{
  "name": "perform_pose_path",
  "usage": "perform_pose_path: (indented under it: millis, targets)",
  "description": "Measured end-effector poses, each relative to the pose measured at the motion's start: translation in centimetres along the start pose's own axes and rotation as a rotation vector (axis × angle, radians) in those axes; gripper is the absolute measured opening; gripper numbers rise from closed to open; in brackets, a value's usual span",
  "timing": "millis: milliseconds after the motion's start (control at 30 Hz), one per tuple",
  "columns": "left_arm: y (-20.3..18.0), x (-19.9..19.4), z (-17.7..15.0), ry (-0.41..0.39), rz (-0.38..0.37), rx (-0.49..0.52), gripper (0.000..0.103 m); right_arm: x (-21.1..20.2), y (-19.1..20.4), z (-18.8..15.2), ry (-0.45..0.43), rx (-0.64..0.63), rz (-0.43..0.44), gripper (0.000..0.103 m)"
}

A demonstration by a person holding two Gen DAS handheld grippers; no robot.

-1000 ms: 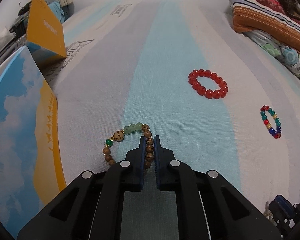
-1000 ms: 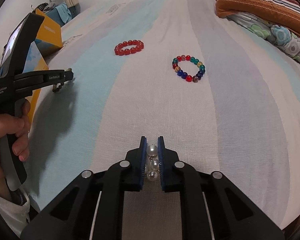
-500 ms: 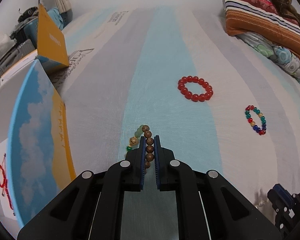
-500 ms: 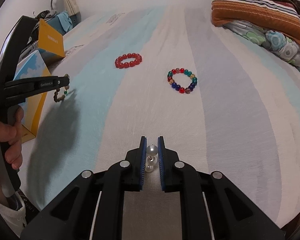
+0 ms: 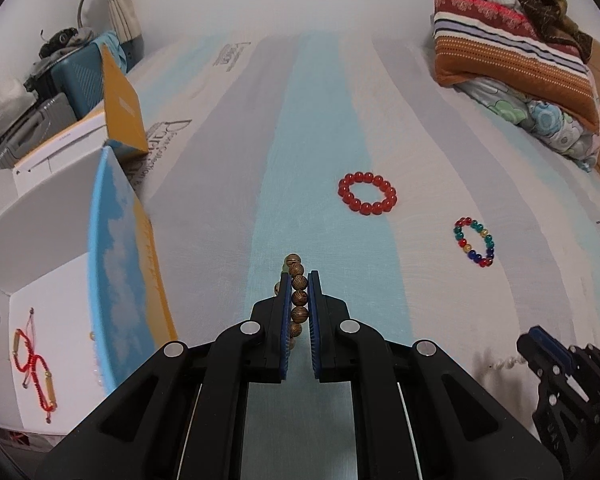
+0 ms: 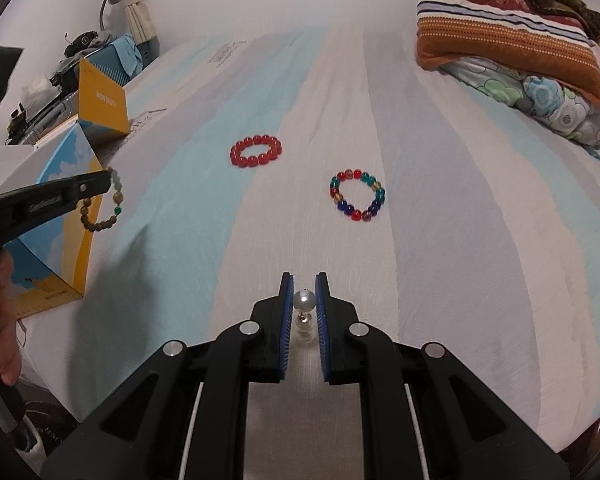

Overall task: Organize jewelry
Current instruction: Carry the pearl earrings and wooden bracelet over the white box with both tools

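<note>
My left gripper (image 5: 299, 280) is shut on a brown wooden-bead bracelet (image 5: 297, 296) with green beads, lifted off the bed; from the right wrist view that bracelet (image 6: 104, 210) hangs from the left gripper (image 6: 106, 180) beside the box. My right gripper (image 6: 304, 280) is shut on a white pearl strand (image 6: 304, 301), which trails from the right gripper (image 5: 530, 346) as a pearl strand (image 5: 504, 361) in the left wrist view. A red bead bracelet (image 5: 367, 194) and a multicoloured bead bracelet (image 5: 474, 241) lie flat on the striped bed sheet (image 5: 312, 128).
An open white box (image 5: 52, 280) with blue-and-yellow outer walls stands at the left edge of the bed; a red cord bracelet (image 5: 34, 364) lies inside. Folded blankets and a pillow (image 5: 512, 48) pile at the far right. Suitcases and clutter (image 5: 52, 80) stand beyond the box.
My left gripper has risen with the wooden bracelet, which left the sheet and now dangles; the box interior came into view. My right gripper lifted slightly with the pearls.
</note>
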State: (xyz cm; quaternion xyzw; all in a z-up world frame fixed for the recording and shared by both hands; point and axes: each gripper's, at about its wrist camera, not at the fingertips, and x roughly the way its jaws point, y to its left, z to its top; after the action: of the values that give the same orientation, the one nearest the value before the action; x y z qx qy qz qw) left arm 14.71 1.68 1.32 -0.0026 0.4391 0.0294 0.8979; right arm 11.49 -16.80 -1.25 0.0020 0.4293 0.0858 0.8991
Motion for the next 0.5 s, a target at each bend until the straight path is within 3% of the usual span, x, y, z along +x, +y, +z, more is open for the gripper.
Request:
perform_pose_path:
  millis: [500]
  targets:
    - [3.3, -5.2, 0.8, -0.057, -0.043, -0.049, 0.007, -3.5, 2.0, 5.8, -0.09, -0.014, -0.023, 0.011]
